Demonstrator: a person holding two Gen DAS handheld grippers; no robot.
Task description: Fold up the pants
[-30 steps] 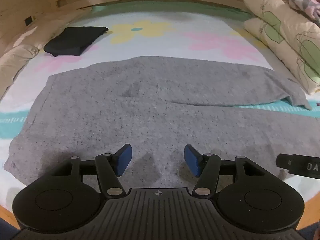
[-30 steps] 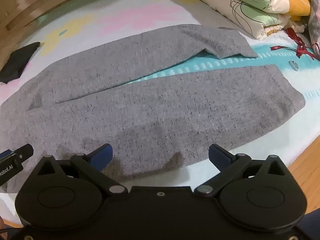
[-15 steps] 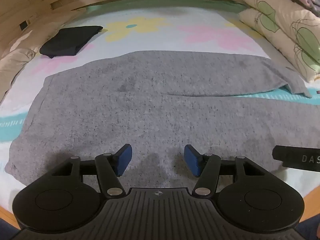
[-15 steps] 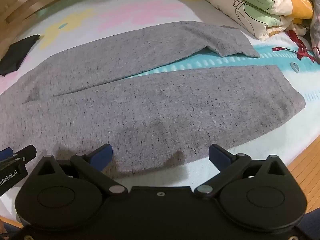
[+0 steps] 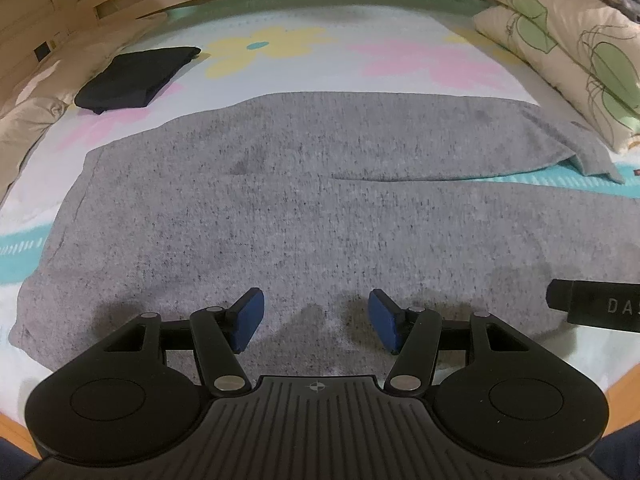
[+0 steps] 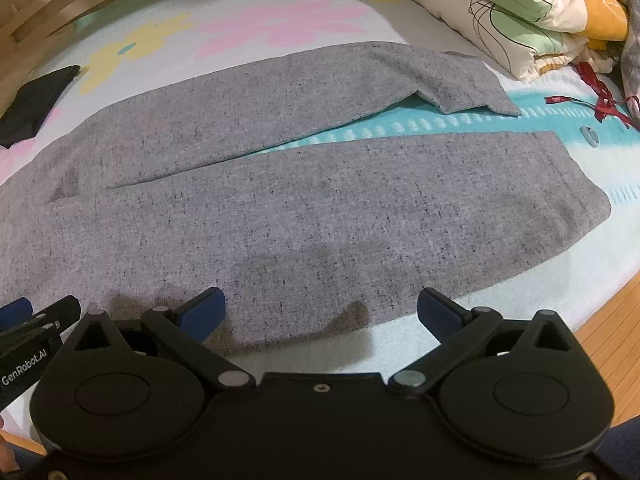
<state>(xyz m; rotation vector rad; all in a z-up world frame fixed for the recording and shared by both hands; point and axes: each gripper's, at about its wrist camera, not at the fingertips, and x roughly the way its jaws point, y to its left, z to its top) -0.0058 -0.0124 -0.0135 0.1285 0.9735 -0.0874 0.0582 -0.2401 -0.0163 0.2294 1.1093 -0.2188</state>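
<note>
Grey speckled pants lie spread flat on the bed, waist to the left, both legs running right; they also show in the right wrist view. The far leg's cuff is turned over. My left gripper is open and empty, low over the pants' near edge by the waist end. My right gripper is open wide and empty, over the near leg's near edge. The right gripper's side shows in the left wrist view.
A folded black garment lies at the far left of the floral bedsheet. Folded quilts are stacked at the right. A red ribbon lies near them. The wooden bed edge runs at the near right.
Both grippers have moved slightly forward and lower over the pants' near edge. Both stay open. The pants have not moved.
</note>
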